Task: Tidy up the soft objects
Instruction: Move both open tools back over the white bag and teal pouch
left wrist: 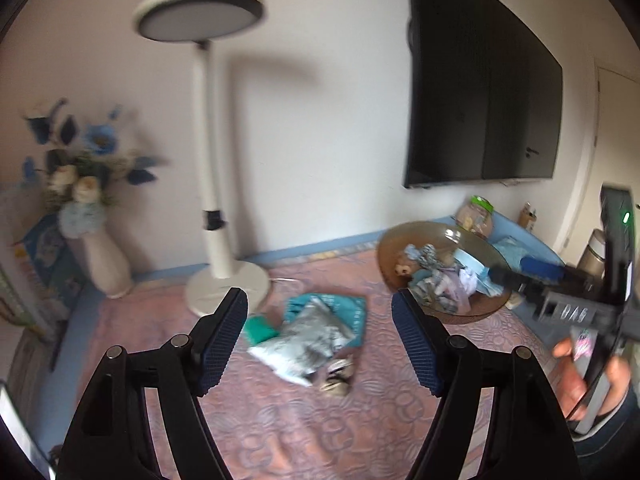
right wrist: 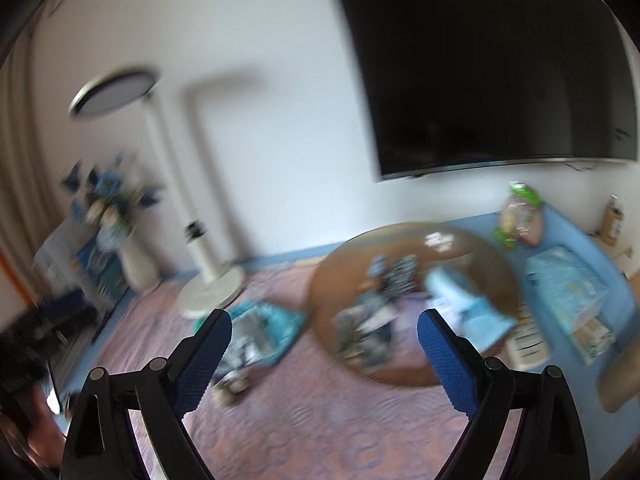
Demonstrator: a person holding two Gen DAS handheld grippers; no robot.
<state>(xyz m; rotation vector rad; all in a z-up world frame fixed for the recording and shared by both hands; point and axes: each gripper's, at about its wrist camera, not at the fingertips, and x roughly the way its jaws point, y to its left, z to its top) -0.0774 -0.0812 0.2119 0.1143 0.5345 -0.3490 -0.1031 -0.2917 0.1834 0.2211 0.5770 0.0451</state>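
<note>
A small pile of soft things (left wrist: 310, 338) lies on the pink patterned cloth: teal and grey-white fabric pieces and a small grey striped item (left wrist: 338, 378). The pile also shows, blurred, in the right wrist view (right wrist: 256, 332). A round brown glass bowl (left wrist: 392, 246) at the right holds several crumpled fabric pieces; it appears in the right wrist view (right wrist: 332, 276) too. My left gripper (left wrist: 320, 344) is open and empty above the pile. My right gripper (right wrist: 324, 360) is open and empty, near the bowl's front edge; its body shows at the right of the left wrist view (left wrist: 568, 308).
A white floor lamp (left wrist: 224, 276) stands at the back of the cloth. A white vase of blue flowers (left wrist: 100, 256) stands at the left. A black TV (left wrist: 480, 92) hangs on the wall. A snack bag (left wrist: 476, 216) and a blue box (right wrist: 564, 292) lie behind the bowl.
</note>
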